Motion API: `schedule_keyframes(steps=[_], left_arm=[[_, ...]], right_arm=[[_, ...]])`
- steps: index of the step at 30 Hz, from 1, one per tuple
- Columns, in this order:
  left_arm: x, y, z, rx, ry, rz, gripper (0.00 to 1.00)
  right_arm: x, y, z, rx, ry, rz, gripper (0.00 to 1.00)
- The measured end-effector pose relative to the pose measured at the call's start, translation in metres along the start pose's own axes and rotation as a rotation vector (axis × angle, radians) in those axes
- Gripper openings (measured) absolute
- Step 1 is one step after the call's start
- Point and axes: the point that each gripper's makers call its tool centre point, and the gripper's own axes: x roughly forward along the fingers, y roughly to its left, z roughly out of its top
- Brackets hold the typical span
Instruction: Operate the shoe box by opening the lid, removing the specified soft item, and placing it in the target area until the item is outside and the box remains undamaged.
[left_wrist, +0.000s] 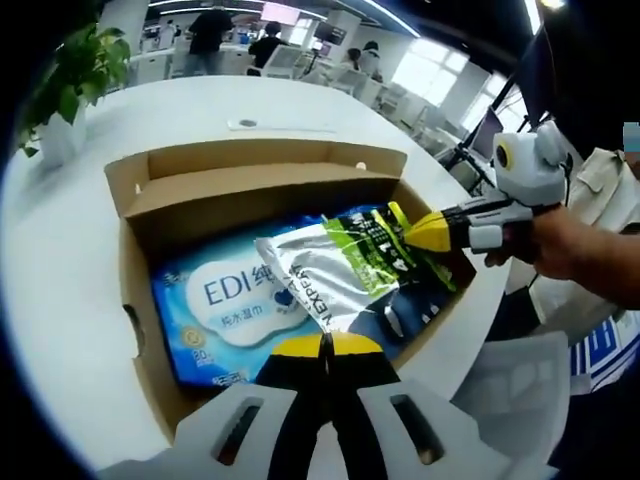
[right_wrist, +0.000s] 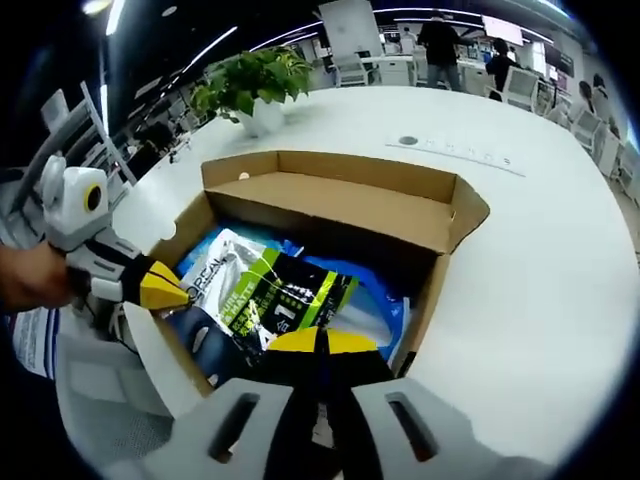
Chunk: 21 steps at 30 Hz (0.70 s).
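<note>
Your left gripper (left_wrist: 325, 345) is pinched on the near edge of the silver, green and black foil pouch (left_wrist: 345, 265), your right gripper (left_wrist: 415, 232) on its far end. Pull apart and the foil tears; drag sideways and you crush the open brown cardboard shoe box (left_wrist: 135, 300) wall. The pouch lies inside the box over the blue wet-wipe pack (left_wrist: 220, 300), long axis running gripper to gripper.
</note>
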Motion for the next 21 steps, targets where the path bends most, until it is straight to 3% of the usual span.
schedule_keyframes(steps=[12,21], left_arm=[[-0.017,-0.013,0.016,0.015,-0.043,-0.015,0.0],[-0.027,-0.032,0.03,0.043,-0.073,-0.03,0.0]], right_arm=[[-0.019,0.004,0.018,-0.004,-0.04,-0.006,0.0],[-0.046,0.001,0.033,-0.01,-0.089,-0.021,0.0]])
